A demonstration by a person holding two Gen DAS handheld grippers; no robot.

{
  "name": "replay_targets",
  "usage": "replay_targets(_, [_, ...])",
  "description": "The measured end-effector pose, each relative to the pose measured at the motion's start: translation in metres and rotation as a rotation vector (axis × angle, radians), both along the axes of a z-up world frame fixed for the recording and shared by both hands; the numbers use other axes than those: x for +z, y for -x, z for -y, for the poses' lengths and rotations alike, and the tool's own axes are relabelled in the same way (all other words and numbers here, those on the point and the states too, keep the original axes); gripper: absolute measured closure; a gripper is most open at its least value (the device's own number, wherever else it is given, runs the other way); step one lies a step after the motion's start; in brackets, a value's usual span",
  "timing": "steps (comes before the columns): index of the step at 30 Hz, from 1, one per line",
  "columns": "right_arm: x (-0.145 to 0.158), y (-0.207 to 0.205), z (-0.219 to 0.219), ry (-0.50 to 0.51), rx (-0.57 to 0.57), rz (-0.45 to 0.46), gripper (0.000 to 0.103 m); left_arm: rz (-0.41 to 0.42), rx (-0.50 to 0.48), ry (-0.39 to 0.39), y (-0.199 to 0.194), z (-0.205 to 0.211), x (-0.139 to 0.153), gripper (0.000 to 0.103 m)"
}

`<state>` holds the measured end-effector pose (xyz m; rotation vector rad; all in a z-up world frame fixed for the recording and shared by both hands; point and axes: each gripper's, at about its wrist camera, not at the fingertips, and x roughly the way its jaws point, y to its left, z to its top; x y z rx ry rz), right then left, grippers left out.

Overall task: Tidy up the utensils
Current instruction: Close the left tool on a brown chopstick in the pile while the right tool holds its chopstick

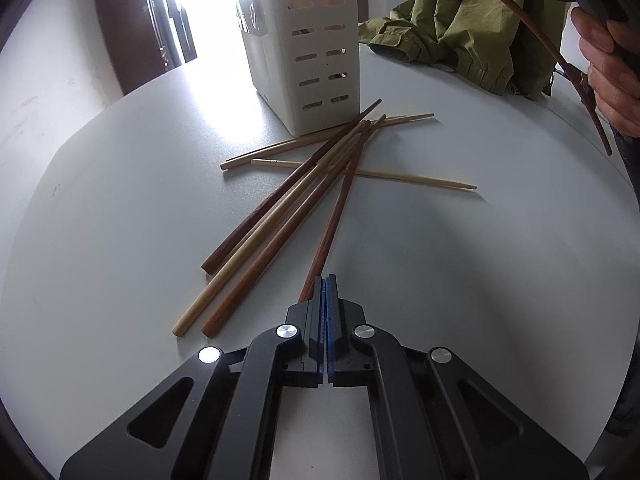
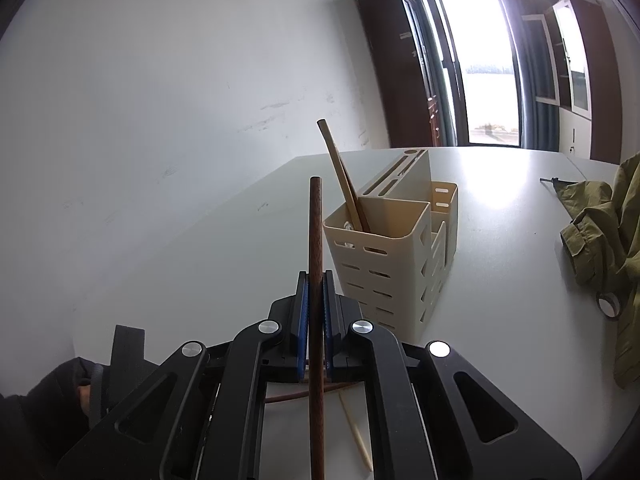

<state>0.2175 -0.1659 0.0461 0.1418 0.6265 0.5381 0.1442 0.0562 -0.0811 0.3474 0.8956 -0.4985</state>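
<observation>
On my left wrist view, the left gripper [image 1: 325, 280] sits low centre with its blue pads pressed flat together; a reddish-brown chopstick [image 1: 340, 216] runs up from just behind the fingertips, and its near end is hidden by the fingers, so I cannot tell whether the tip is pinched or merely lying underneath. The rest of the chopstick pile [image 1: 304, 184] fans across mid-frame on the white table [image 1: 120, 200], pale and dark sticks crossing each other; where they overlap near the utensil holder [image 1: 316, 52] I cannot sort out which lies on top. The holder's top is washed out by window glare at upper centre. A green garment [image 1: 460, 28] is bunched at upper right, partly cut off, and a hand [image 1: 612, 72] with the other tool leaves the right edge.

On my right wrist view, the right gripper [image 2: 315, 280] is clamped on a dark chopstick [image 2: 315, 232] standing upright through the centre, its lower end cut off at the bottom edge. The holder [image 2: 384, 264] is just right of it, with one pale chopstick [image 2: 344, 176] leaning in the near compartment; the bottom of that compartment is out of sight. Bare table lies open to the left of the holder, and the table's left edge runs close to the wall.
</observation>
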Motion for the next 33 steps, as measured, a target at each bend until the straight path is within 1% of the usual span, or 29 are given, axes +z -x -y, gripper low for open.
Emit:
replay_targets(3, [0.001,0.002,0.001,-0.002,0.002,0.003,0.096,0.022,-0.008,-0.007,0.002,0.0,0.007,0.102])
replay_targets(6, [-0.001,0.002,0.002,-0.005,0.001,-0.001,0.096,0.027,-0.016,-0.026,-0.001,0.002,0.006,0.093])
replay_targets(7, [-0.002,0.002,0.002,-0.005,0.001,-0.002,0.096,0.026,-0.013,-0.035,-0.002,0.003,0.004,0.085])
replay_targets(8, [-0.003,0.001,0.002,-0.005,0.001,-0.004,0.096,0.025,-0.013,-0.039,-0.004,0.003,0.002,0.079])
replay_targets(11, [-0.004,0.001,0.002,-0.004,0.001,-0.007,0.096,0.008,-0.015,-0.043,-0.01,0.005,-0.005,0.078])
replay_targets(13, [-0.005,-0.001,0.002,-0.006,-0.001,-0.009,0.096,0.006,-0.016,-0.04,-0.012,0.006,-0.01,0.078])
replay_targets(15, [-0.006,-0.002,0.003,-0.007,-0.006,-0.011,0.096,-0.015,-0.018,-0.02,-0.016,0.005,-0.01,0.082])
replay_targets(16, [-0.006,-0.002,0.003,-0.008,-0.007,-0.012,0.096,-0.02,-0.015,-0.02,-0.017,0.005,-0.011,0.093])
replay_targets(18, [-0.006,-0.003,0.003,-0.009,-0.008,-0.011,0.096,-0.009,-0.013,-0.03,-0.016,0.006,-0.011,0.095])
replay_targets(20, [-0.005,-0.002,0.004,-0.012,-0.008,-0.007,0.096,-0.007,-0.033,-0.034,-0.013,0.008,-0.01,0.096])
replay_targets(23, [-0.003,0.0,0.006,-0.017,-0.01,0.0,0.096,0.0,-0.034,-0.026,-0.008,0.009,-0.006,0.097])
replay_targets(27, [0.002,0.004,0.008,-0.022,-0.013,0.017,0.096,0.027,-0.023,0.034,-0.001,0.005,0.014,0.097])
replay_targets(33, [0.016,0.01,0.013,-0.034,-0.023,0.054,0.096,0.109,-0.025,0.091,0.018,0.004,0.054,0.097])
